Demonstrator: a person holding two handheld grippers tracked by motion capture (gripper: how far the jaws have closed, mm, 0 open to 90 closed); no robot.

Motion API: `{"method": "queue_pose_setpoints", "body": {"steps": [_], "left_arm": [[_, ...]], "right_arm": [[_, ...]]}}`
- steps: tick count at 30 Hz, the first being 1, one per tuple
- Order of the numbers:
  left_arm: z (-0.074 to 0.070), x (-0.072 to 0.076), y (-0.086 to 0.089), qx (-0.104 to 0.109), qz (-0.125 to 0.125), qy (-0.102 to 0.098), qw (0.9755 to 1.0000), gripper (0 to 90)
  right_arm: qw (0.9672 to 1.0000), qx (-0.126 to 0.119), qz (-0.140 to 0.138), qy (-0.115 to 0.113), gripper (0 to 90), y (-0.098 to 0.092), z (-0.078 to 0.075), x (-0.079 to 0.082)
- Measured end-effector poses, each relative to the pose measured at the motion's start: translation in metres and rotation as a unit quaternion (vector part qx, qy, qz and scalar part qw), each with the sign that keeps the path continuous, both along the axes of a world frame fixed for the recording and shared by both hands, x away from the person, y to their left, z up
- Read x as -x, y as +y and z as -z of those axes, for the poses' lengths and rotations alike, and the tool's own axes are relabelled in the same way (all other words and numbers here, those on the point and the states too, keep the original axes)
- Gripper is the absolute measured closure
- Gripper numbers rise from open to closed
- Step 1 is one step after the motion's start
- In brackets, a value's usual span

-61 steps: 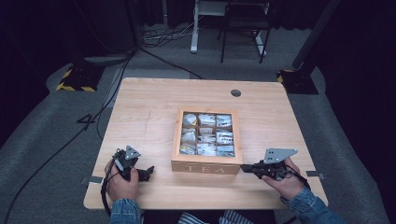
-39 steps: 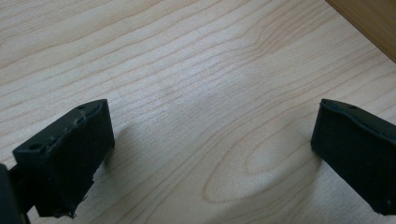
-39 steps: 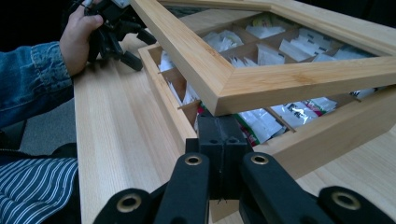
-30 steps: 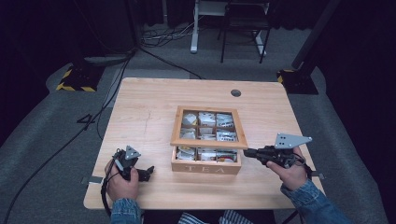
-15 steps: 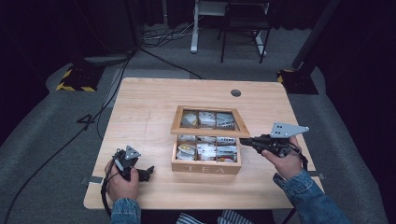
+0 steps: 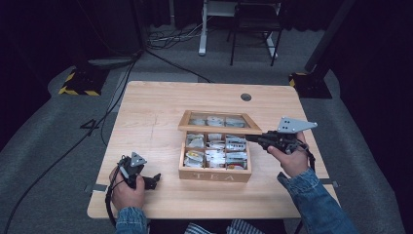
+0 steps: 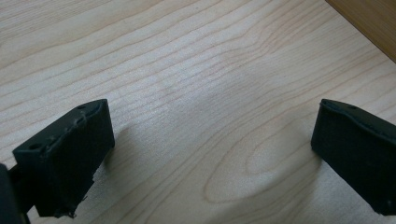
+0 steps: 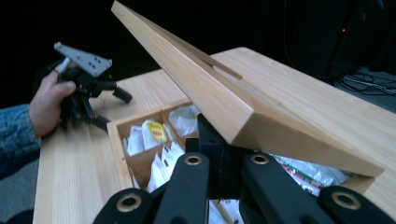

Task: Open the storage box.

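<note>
Wooden tea box (image 6: 215, 168) sits mid-bench, its lid (image 6: 217, 122) half raised toward the far side; the right gripper (image 6: 253, 138) reaches its right edge. Left gripper (image 7: 210, 154) rests with jaws wide over bare bench (image 7: 187, 70). Right gripper's (image 8: 215, 154) jaws sit under the tilted lid (image 8: 201, 88); whether they pinch it I cannot tell.

Your right gripper (image 6: 253, 138) rose from box (image 6: 214, 171) front corner, levering lid (image 6: 218, 128) up; lid now half open.

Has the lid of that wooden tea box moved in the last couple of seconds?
Yes. The lid has swung up and back toward the table's far edge, away from the box's TEA-lettered front, lifted by the right gripper.
</note>
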State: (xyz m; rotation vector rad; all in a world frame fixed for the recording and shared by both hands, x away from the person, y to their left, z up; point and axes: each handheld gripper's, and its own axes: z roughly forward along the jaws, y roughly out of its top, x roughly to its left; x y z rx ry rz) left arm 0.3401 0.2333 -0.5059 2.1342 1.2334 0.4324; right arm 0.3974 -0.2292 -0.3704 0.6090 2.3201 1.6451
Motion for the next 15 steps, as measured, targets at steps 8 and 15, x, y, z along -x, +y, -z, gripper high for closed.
{"method": "queue_pose_setpoints", "body": {"steps": [8, 15], "left_arm": [[0.0000, -0.0002, 0.0000, 0.000, 0.001, 0.000, 1.0000, 0.1], [-0.0001, -0.0003, 0.0001, -0.001, 0.002, 0.000, 1.0000, 0.1]], "right_arm": [[0.9999, -0.010, -0.010, 0.009, 90.0, -0.0017, -0.0042, -0.0058], [0.9999, -0.013, -0.008, 0.007, 90.0, -0.0057, -0.0046, -0.0030]]}}
